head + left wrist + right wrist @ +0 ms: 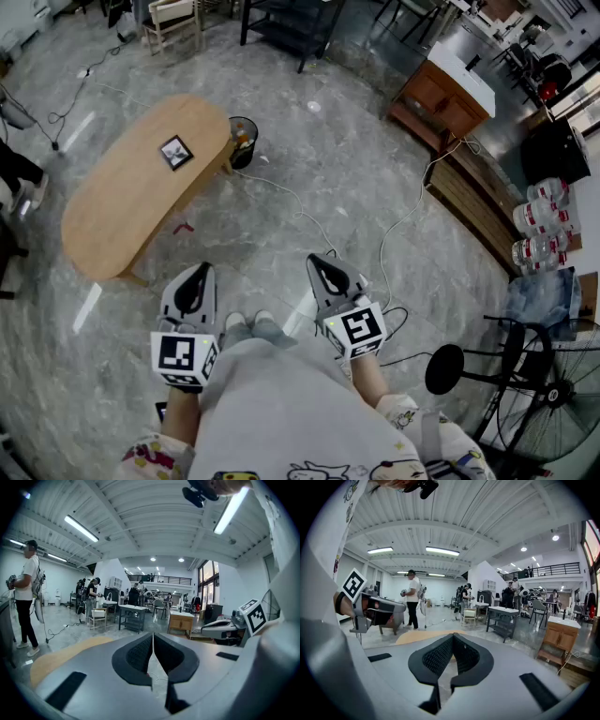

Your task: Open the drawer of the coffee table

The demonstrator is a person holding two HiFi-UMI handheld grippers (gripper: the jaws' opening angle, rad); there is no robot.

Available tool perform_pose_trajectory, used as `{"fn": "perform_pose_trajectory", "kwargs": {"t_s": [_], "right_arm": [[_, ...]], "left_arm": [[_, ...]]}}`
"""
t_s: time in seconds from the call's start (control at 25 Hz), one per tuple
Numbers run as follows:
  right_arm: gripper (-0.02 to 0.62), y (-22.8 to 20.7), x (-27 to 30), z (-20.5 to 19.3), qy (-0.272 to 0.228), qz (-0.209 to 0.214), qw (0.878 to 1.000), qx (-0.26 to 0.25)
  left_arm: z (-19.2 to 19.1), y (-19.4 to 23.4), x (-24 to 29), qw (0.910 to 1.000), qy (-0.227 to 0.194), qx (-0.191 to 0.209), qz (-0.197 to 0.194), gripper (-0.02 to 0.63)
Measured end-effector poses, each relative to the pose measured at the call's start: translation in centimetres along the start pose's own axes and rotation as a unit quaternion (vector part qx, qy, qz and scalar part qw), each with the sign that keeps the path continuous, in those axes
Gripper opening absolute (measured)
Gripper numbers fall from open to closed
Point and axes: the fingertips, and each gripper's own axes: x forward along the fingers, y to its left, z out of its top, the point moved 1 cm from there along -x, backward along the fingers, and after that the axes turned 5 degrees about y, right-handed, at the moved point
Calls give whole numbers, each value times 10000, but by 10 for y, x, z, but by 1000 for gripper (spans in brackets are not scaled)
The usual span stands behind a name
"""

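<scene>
The coffee table (pixel 141 192) is a long oval of light wood on the floor at the upper left of the head view, a small square marker card (pixel 176 152) lying on its top. No drawer shows from here. My left gripper (pixel 196 274) and right gripper (pixel 324 266) hover side by side in front of me, well short of the table, both shut and empty. In the left gripper view the pads meet at the left gripper's tip (pixel 153 637), with the table (pixel 61 656) low at the left. The right gripper (pixel 452 638) points over the table's top (pixel 424 636).
A black bin (pixel 242 141) stands at the table's far end. White cables (pixel 300 211) cross the floor. A wooden cabinet (pixel 441 94), water bottles (pixel 544 220) and a standing fan (pixel 553 394) line the right side. People (pixel 26 597) stand farther off.
</scene>
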Motion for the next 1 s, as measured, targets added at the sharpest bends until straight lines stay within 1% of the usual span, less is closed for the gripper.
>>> {"fn": "perform_pose_trajectory", "kwargs": {"t_s": [0.16, 0.28, 0.4, 0.6, 0.68, 0.72, 0.76, 0.8, 1.0], "right_arm": [[0, -4, -3, -3, -7, -18, 10000, 3], [1, -13, -9, -8, -112, -63, 9997, 217], [2, -20, -18, -9, -277, 29, 9985, 467], [6, -29, -26, -12, -351, 198, 9980, 477], [29, -33, -29, -11, -387, 261, 9976, 503], [53, -35, -30, -10, -396, 294, 9973, 538], [68, -37, -30, -10, -398, 323, 9970, 580], [78, -39, -29, -11, -401, 348, 9967, 621], [143, -43, -14, -13, -336, 532, 9955, 706]], "left_arm": [[-2, -3, 2, 10000, -14, -43, 60, 11], [-3, -7, 1, 9999, -32, -26, 148, 11], [-4, -13, 0, 9998, -73, -48, 204, 12], [-4, -24, 0, 9992, -133, -129, 356, 14], [-2, -27, 0, 9990, -155, -151, 399, 25], [-1, -28, 1, 9989, -159, -167, 399, 46], [-1, -29, 3, 9990, -155, -187, 387, 83], [-1, -30, 4, 9990, -144, -207, 374, 100], [0, -25, 16, 9989, -102, -222, 405, 140]]}}
